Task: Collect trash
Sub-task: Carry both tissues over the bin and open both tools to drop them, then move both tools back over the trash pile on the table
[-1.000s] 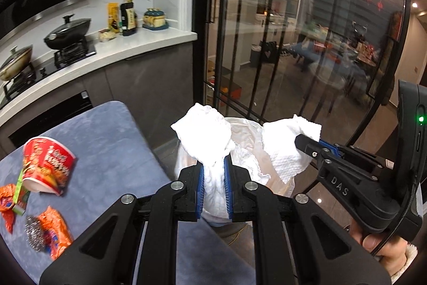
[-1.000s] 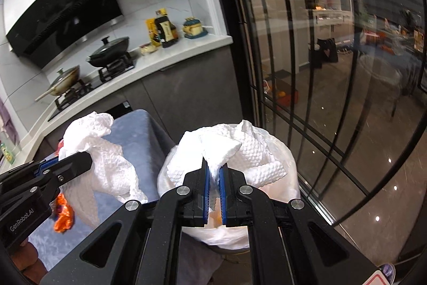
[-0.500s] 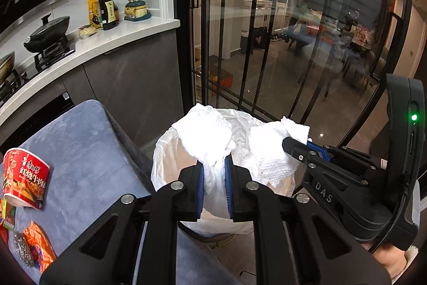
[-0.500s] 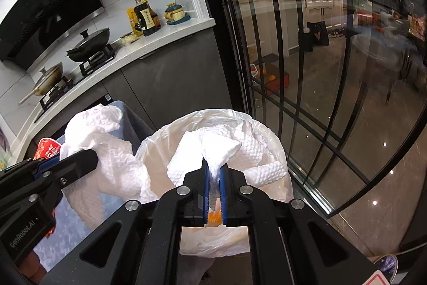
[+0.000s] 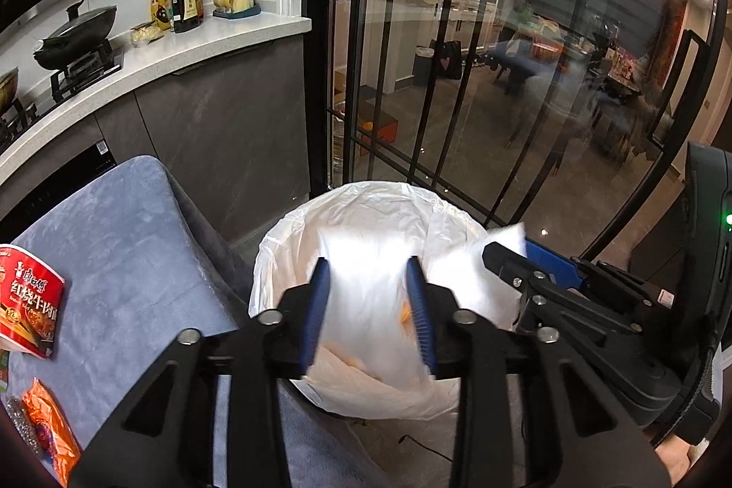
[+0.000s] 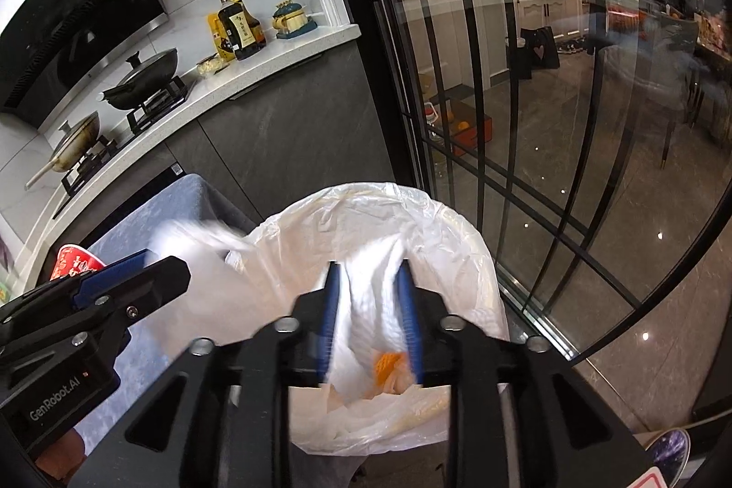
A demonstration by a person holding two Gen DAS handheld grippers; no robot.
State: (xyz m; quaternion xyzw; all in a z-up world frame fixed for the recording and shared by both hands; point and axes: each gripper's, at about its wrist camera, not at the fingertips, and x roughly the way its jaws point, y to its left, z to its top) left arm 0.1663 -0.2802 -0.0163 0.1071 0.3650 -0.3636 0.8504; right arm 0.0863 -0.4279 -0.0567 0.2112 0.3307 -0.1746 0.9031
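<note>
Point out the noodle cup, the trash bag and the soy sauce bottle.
noodle cup (image 5: 28, 300), left wrist view, on its red printed side.
trash bag (image 6: 366, 204), right wrist view, on its far rim.
soy sauce bottle (image 5: 185, 1), left wrist view, on its label.

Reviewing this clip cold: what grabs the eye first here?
The white-lined trash bin fills the centre, with both open grippers, left and right, over it and blurred white paper towels falling between their blue pads. A red instant-noodle cup lies on the grey-blue table.
</note>
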